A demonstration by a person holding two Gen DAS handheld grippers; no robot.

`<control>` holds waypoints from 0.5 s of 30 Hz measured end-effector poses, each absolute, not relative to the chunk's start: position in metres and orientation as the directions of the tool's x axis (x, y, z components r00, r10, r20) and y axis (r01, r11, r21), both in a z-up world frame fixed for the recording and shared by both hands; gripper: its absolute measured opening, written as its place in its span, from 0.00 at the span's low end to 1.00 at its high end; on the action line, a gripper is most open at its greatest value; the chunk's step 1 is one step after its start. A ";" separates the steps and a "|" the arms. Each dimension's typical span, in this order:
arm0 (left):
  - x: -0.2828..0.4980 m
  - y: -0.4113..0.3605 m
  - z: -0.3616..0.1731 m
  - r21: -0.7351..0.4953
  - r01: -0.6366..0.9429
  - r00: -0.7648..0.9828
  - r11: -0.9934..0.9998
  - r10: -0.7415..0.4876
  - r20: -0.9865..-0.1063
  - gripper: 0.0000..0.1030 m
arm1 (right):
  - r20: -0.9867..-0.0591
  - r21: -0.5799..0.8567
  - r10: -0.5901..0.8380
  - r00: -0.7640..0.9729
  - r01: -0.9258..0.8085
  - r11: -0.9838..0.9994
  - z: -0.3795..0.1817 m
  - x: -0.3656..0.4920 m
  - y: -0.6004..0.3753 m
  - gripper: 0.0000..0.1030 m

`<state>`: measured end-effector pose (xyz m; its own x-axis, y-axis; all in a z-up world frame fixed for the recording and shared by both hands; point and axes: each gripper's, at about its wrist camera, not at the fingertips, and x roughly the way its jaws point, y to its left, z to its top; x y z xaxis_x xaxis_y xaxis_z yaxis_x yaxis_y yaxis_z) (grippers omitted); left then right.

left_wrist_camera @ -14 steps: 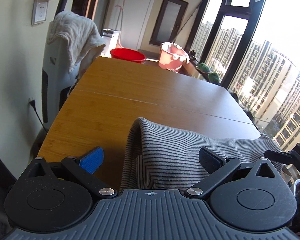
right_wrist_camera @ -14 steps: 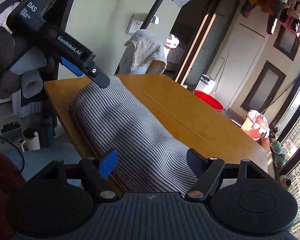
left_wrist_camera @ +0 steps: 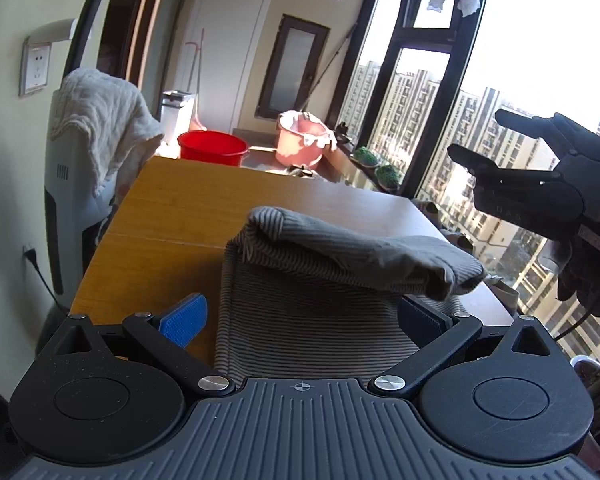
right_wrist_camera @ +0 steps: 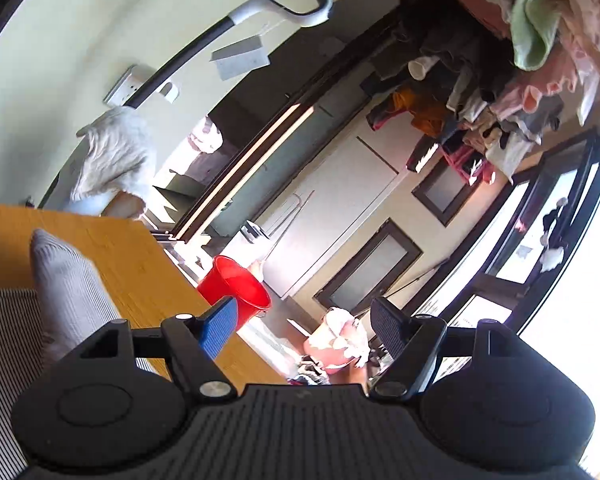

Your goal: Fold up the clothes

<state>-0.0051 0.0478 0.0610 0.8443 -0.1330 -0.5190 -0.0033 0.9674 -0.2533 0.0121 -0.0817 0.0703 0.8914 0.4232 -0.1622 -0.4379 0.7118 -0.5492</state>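
On the wooden table you've got one striped garment, folded over, near edge. Your left gripper is spread wide, garment between its two fingers, not pinched. Your right gripper is raised off to the side, spread, holding nothing. Behind: one red basin, one pink bucket

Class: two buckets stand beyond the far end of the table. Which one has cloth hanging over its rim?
The pink bucket, nearer the window. Whitish cloth hangs over its rim, whereas the red bucket to its left shows a bare rim.
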 end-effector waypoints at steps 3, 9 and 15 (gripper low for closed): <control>0.021 0.021 0.043 -0.242 0.070 0.797 0.968 -0.200 -0.569 1.00 | -0.312 -0.344 0.473 0.824 -0.562 0.752 0.077 0.037 -0.111 0.73; 0.079 -0.009 0.004 -0.187 0.178 0.732 0.966 -0.257 -0.631 1.00 | -0.620 0.040 0.541 0.568 -0.667 0.744 0.041 0.074 -0.140 0.69; 0.080 -0.005 -0.009 -0.173 0.200 0.689 0.964 -0.264 -0.675 1.00 | -0.672 0.287 0.580 0.460 -0.560 0.777 0.005 0.132 -0.147 0.69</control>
